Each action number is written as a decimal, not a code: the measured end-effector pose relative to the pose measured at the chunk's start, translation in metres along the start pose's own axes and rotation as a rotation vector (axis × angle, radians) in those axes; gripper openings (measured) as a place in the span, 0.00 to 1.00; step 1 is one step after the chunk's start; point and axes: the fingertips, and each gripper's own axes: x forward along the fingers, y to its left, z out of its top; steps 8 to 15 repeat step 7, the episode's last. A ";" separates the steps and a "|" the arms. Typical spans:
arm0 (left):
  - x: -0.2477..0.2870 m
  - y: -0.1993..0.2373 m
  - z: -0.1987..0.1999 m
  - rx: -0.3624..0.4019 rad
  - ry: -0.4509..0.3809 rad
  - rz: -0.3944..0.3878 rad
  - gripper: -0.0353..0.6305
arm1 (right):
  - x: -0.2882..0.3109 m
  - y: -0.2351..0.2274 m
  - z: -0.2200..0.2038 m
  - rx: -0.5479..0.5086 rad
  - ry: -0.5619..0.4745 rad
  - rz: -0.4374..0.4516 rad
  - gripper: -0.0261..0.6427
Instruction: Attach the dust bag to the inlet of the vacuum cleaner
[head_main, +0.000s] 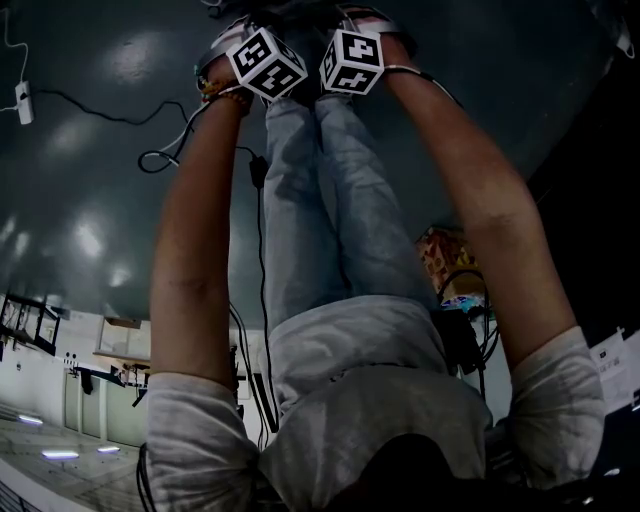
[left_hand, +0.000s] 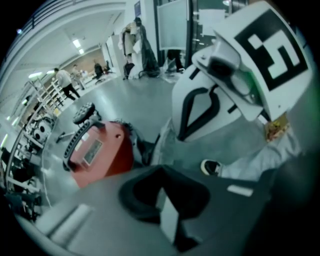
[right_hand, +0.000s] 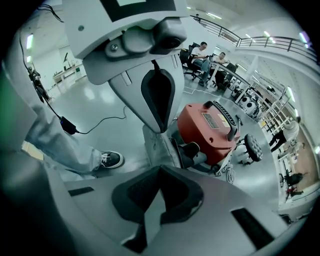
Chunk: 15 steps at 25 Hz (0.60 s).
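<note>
Two claws: left claw (left_hand: 164, 192) and right claw (right_hand: 156, 195) meet tip to tip. Each has its jaws drawn together, with only a thin pale wedge between them, pinching the top of the dust bag (right_hand: 154, 145).
Claw build: smooth matte grey shells, each with a dark rounded hollow at the jaw root. Seen from the other side, each narrows to a point around a black teardrop-shaped loop.
Marker cubes: left cube (head_main: 265, 62) and right cube (head_main: 352, 60) are white with black square patterns and sit almost side by side.
Dust bag: pale grey, soft, creased fabric. It stands on the floor (right_hand: 95, 107) right against the front of the vacuum cleaner (right_hand: 207, 132), beside a black fitting there.
Vacuum cleaner: glossy red rounded body, tipped on its side. It has a ribbed black handle (right_hand: 231, 120) and a knobbly dark castor (right_hand: 252, 147).
Floor: dark, polished and reflective, with a thin black cable (right_hand: 95, 129) lying on it.
Arms: left forearm (head_main: 200, 250) and right forearm (head_main: 480, 200) are bare, nearly straight and reach down, converging at the cubes.
Legs: light, faded jeans (head_main: 320, 220) and a dark lace-up shoe (right_hand: 111, 160) planted near the bag.
</note>
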 end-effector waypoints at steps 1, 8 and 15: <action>0.000 -0.001 0.001 0.004 0.003 -0.002 0.06 | 0.000 0.000 0.001 0.000 -0.001 0.000 0.06; 0.006 0.001 0.001 0.008 0.019 -0.019 0.06 | 0.000 -0.010 0.006 0.023 -0.009 -0.012 0.06; 0.006 0.001 0.001 0.008 0.019 -0.019 0.06 | 0.000 -0.010 0.006 0.023 -0.009 -0.012 0.06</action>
